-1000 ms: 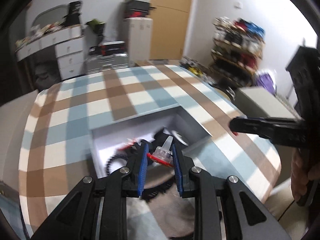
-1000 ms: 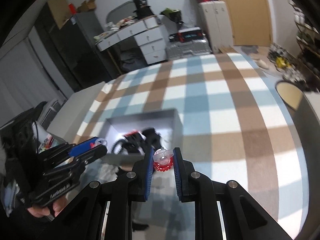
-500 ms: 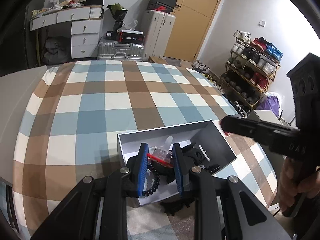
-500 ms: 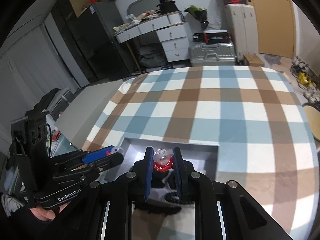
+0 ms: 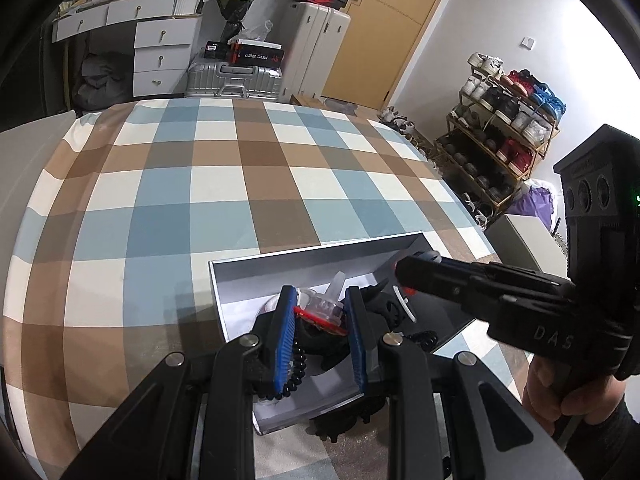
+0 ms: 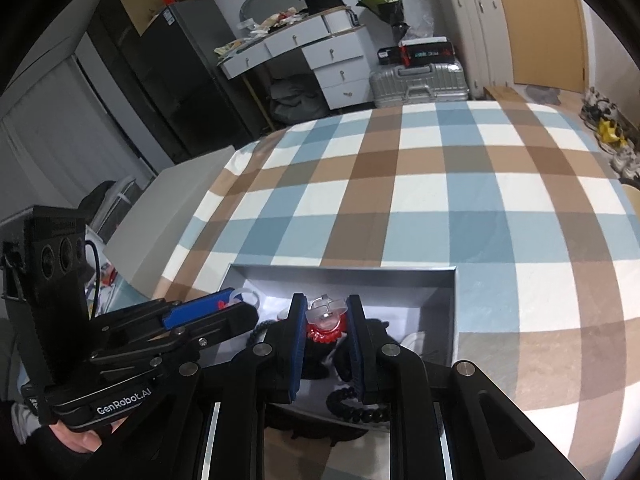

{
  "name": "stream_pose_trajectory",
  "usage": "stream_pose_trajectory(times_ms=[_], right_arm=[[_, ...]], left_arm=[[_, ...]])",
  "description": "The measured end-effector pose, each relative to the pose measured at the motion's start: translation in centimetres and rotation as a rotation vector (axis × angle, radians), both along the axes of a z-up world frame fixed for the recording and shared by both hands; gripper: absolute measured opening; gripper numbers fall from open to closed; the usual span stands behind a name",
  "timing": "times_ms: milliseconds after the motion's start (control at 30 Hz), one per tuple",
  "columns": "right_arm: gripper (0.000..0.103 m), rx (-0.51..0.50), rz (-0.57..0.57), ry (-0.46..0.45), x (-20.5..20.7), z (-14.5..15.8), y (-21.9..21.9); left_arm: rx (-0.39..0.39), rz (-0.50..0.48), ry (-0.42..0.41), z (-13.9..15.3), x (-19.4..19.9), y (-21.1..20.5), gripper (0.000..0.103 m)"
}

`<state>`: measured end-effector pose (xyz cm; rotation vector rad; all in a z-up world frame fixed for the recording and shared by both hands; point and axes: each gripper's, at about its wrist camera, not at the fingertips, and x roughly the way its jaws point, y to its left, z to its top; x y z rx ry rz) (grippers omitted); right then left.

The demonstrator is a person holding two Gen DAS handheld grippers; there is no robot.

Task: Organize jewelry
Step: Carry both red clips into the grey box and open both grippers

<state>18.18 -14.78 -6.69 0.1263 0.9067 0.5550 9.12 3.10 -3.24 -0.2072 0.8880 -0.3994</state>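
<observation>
A grey open box (image 5: 312, 258) (image 6: 456, 320) sits on the checked tablecloth near its front edge. It holds black bead bracelets (image 5: 296, 364) (image 6: 352, 404) and other dark jewelry. My left gripper (image 5: 320, 316) is shut on a clear and red hair clip (image 5: 320, 308) just above the box. My right gripper (image 6: 325, 320) is shut on a second clear and red hair clip (image 6: 325, 318) over the box. The right gripper also shows in the left wrist view (image 5: 416, 276), reaching in from the right.
The checked tablecloth (image 5: 224, 184) (image 6: 460, 200) stretches beyond the box. A grey side surface (image 6: 176, 216) lies to the left. A shoe rack (image 5: 500, 148) stands on the right; drawers and suitcases (image 5: 236, 80) stand at the back.
Both grippers have come lower and closer over the box, each still holding its clip. The box now fills more of both views.
</observation>
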Motion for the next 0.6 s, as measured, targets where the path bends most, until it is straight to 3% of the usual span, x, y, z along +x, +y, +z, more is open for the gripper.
stream_pose_trajectory(times_ms=[333,400,467,600], right_arm=[[0.021,0.028,-0.018,-0.001,0.1,-0.3,-0.1],[0.026,0.041,-0.006,-0.01,-0.1,-0.2,-0.2],[0.035,0.049,-0.01,-0.023,-0.4,0.0,-0.5],[0.047,0.09,-0.04,-0.057,-1.0,0.9,-1.7]], left_arm=[[0.02,-0.024,0.026,-0.3,0.2,-0.5,0.021],[0.031,-0.03,0.028,-0.3,0.1,-0.6,0.03],[0.027,-0.031,0.021,-0.2,-0.1,-0.5,0.06],[0.008,-0.025,-0.022,0.5,-0.5,0.0,0.065]])
